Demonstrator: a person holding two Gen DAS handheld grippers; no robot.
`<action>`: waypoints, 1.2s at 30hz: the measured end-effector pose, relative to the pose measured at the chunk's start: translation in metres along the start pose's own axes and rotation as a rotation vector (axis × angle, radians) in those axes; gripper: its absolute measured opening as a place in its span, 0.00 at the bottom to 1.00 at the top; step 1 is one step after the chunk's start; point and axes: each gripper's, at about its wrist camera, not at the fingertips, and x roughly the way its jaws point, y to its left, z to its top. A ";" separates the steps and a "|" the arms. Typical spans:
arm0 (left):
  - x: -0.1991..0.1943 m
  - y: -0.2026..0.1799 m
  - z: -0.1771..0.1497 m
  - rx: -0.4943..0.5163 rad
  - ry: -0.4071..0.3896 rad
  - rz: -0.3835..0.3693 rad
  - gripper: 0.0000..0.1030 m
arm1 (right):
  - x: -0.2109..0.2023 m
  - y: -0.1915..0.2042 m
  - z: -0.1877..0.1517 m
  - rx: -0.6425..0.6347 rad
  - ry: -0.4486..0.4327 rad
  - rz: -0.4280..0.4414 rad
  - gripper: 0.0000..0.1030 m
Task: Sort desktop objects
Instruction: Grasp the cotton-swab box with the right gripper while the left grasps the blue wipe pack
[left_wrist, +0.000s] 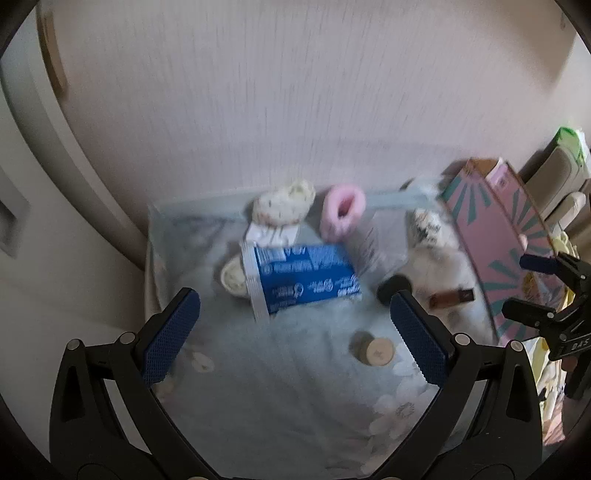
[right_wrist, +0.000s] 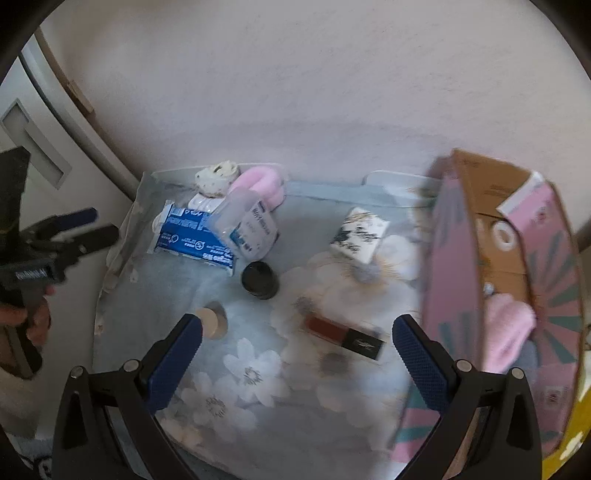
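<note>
A floral blue-grey cloth (left_wrist: 280, 369) (right_wrist: 258, 406) covers the desk. On it lie a blue packet (left_wrist: 303, 282) (right_wrist: 188, 240), a clear pouch (right_wrist: 245, 225), a pink fuzzy roll (left_wrist: 341, 214) (right_wrist: 258, 184), a speckled scrunchie (left_wrist: 282, 203) (right_wrist: 216, 177), a black jar (left_wrist: 393, 290) (right_wrist: 259, 279), a small wooden lid (left_wrist: 375, 350) (right_wrist: 210, 321), a brown lipstick tube (left_wrist: 452, 297) (right_wrist: 343, 334) and a white patterned box (right_wrist: 360, 234). My left gripper (left_wrist: 295, 332) is open above the cloth, empty. My right gripper (right_wrist: 297, 354) is open and empty above the lipstick tube.
A pink cardboard box (left_wrist: 495, 258) (right_wrist: 498, 280) with teal rays stands open at the right and holds pink and white items. A wall runs along the back. A white door frame (right_wrist: 48, 147) is at the left. The views are blurred.
</note>
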 end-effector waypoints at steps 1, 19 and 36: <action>0.007 0.001 -0.003 -0.002 0.007 0.002 1.00 | 0.004 0.003 0.001 -0.004 -0.003 0.009 1.00; 0.079 0.045 -0.058 -0.646 0.025 -0.289 0.98 | 0.074 0.041 0.064 -0.425 0.017 0.062 1.00; 0.112 0.033 -0.056 -0.774 -0.106 -0.304 0.32 | 0.106 0.042 0.070 -0.546 -0.020 0.183 0.57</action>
